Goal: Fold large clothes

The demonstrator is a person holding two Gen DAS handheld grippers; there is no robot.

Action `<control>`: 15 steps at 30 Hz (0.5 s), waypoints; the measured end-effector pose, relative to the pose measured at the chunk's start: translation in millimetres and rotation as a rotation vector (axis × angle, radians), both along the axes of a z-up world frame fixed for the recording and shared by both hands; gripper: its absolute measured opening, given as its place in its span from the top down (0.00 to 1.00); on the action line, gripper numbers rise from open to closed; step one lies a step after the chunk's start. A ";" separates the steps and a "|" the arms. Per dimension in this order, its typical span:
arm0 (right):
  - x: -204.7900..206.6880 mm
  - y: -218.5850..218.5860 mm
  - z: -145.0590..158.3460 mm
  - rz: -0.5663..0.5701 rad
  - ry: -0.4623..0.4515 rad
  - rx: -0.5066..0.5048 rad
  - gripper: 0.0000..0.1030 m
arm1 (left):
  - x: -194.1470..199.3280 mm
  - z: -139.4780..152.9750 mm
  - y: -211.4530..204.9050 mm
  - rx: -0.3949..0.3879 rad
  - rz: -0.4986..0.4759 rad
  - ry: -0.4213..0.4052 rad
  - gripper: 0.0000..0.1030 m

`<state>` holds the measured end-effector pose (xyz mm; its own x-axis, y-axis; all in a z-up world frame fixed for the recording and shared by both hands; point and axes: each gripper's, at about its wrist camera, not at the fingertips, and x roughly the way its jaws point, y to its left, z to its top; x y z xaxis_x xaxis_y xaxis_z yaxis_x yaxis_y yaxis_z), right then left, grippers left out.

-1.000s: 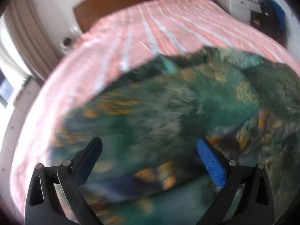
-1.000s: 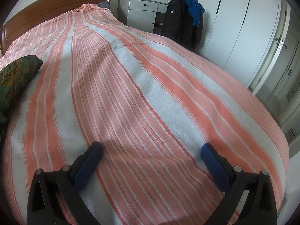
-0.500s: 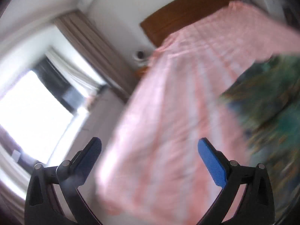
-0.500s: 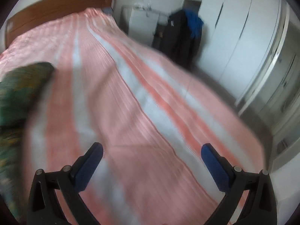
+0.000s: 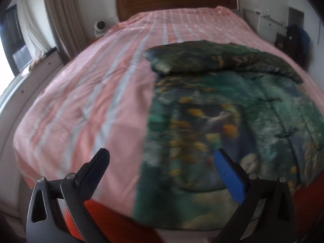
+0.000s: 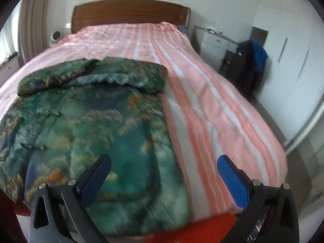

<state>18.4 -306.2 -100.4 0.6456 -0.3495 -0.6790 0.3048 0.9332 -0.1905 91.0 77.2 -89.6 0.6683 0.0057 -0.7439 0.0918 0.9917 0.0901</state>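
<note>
Right wrist — green garment (image 6: 97, 125) on bed (image 6: 222, 111)

Motion blur smears the green printed garment (image 5: 232, 121) — its pattern and fastenings cannot be read. The garment's near hem (image 6: 125, 228) dissolves into blur at the bed's foot. Items on the white dresser (image 6: 218, 39) — too small to identify.

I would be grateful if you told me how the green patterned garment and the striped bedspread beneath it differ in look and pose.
The green garment is dark, with orange and teal motifs; the bedspread is pale pink with whitish stripes. The garment covers only part of the near end of the bed, whereas the bedspread runs up to the headboard. The garment's far edge is doubled into a thick roll, while the bedspread lies in a single layer. Both lie spread out on the bed.
</note>
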 end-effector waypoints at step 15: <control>-2.0 -1.9 -25.6 -0.102 0.079 -0.032 0.00 | -2.3 -15.7 -1.1 -0.034 0.049 -0.008 0.01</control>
